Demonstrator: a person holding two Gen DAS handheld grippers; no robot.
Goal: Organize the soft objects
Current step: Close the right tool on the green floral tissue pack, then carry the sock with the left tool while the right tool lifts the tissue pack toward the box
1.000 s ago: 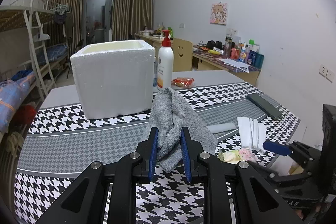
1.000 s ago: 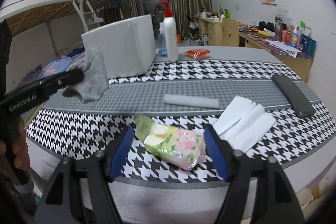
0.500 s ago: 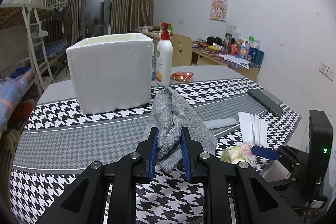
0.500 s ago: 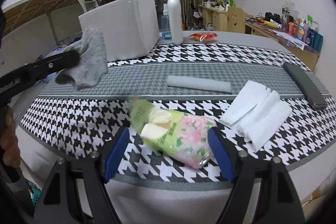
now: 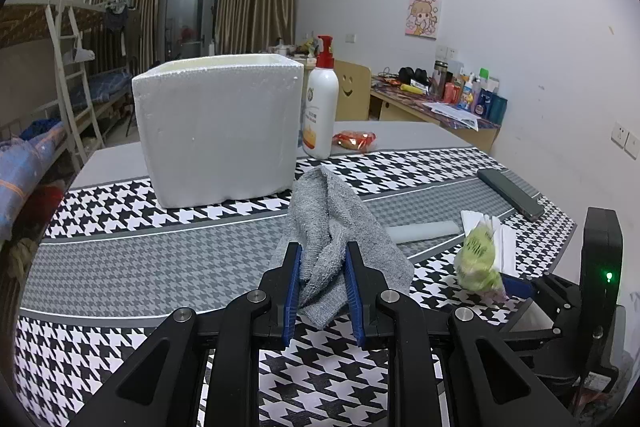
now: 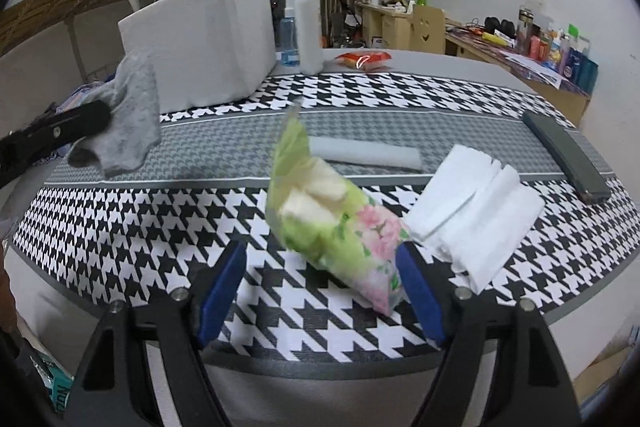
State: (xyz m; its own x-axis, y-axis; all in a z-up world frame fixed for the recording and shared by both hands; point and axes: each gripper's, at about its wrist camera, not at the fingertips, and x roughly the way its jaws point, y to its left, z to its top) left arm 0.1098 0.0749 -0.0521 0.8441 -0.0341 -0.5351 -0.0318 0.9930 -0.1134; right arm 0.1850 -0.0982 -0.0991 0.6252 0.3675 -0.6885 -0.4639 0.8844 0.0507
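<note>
My left gripper (image 5: pixel 322 289) is shut on a grey towel (image 5: pixel 332 227) and holds it above the houndstooth tablecloth, in front of the white foam box (image 5: pixel 218 129). The towel also shows in the right wrist view (image 6: pixel 128 119). My right gripper (image 6: pixel 320 285) is open, its blue pads on either side of a green flowered tissue pack (image 6: pixel 332 223) that is tilted up on end and blurred. The pack touches the right pad (image 6: pixel 416 287). The pack also shows in the left wrist view (image 5: pixel 478 261).
A white pump bottle (image 5: pixel 320 107) and a red snack packet (image 5: pixel 354 140) stand beside the box. A white foam strip (image 6: pixel 368 155), folded white tissues (image 6: pixel 476 203) and a dark flat case (image 6: pixel 564 155) lie on the right. The table's front edge is near.
The tissue pack has tipped up from lying flat and shifted toward the right pad. My left gripper with the towel has moved closer to the foam box.
</note>
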